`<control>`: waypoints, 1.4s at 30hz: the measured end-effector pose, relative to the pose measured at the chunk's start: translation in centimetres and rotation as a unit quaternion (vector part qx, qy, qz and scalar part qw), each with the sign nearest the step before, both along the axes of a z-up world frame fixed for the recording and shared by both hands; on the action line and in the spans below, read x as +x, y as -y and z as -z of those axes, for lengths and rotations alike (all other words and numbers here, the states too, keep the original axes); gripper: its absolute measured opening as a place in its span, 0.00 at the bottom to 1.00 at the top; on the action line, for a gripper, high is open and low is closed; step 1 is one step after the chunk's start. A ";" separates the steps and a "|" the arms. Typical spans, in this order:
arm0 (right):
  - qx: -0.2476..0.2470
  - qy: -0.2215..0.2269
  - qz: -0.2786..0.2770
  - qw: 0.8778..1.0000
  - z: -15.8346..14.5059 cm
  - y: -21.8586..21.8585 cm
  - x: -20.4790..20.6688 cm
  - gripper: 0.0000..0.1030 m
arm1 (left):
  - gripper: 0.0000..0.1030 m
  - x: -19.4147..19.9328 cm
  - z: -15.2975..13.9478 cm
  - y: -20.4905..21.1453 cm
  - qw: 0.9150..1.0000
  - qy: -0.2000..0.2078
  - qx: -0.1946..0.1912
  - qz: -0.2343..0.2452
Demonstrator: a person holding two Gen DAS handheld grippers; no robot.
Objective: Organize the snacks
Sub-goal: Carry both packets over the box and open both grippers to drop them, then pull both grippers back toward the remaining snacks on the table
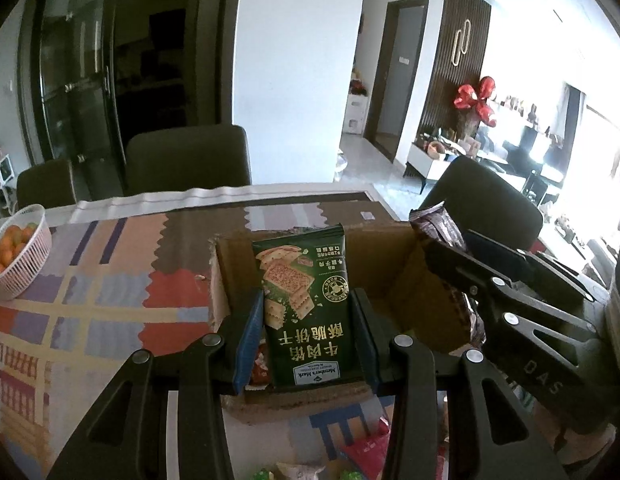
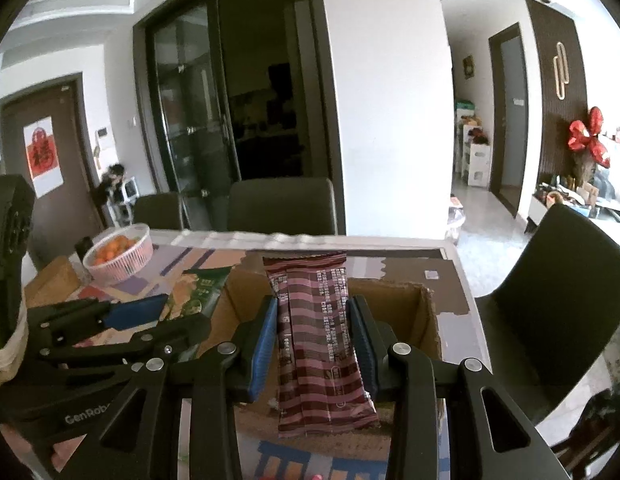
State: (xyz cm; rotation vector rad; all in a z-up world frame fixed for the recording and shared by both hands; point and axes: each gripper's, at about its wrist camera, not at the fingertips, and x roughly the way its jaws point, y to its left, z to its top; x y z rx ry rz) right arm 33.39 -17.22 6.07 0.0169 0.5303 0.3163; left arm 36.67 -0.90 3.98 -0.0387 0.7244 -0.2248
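Left wrist view: your left gripper [image 1: 307, 312] clamps a green cracker pack [image 1: 305, 304] upright over the open cardboard box [image 1: 390, 256] on the table [image 1: 109, 280].

Right wrist view: your right gripper [image 2: 316, 334] pinches a striped maroon pack [image 2: 320, 340] above the same box [image 2: 422, 320].

A white wall pillar [image 2: 390, 100] stands behind dark upholstered dining chairs [image 2: 281, 206], beside tall black-framed glass sliding doors [image 2: 193, 120]. Pale glossy floor tiles [image 1: 370, 160] run toward a dark slatted wood wall panel [image 1: 458, 52]. Strong daylight floods the right side. A brown entrance door [image 2: 49, 152] carries a red paper decoration [image 2: 39, 152].
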 end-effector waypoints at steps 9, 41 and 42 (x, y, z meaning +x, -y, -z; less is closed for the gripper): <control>-0.004 -0.049 -0.008 0.999 1.8 0.4 3.3 0.36 | 0.41 2.1 1.7 1.0 1.000 -0.025 0.011 0.008; -0.002 -0.018 0.046 0.999 0.4 0.1 -9.8 0.72 | 0.67 -12.9 -2.4 -1.3 0.996 0.070 0.048 0.007; 0.001 -0.021 0.046 0.999 0.6 0.0 -10.3 0.72 | 0.67 -13.5 -2.3 -1.5 0.996 0.071 0.049 0.004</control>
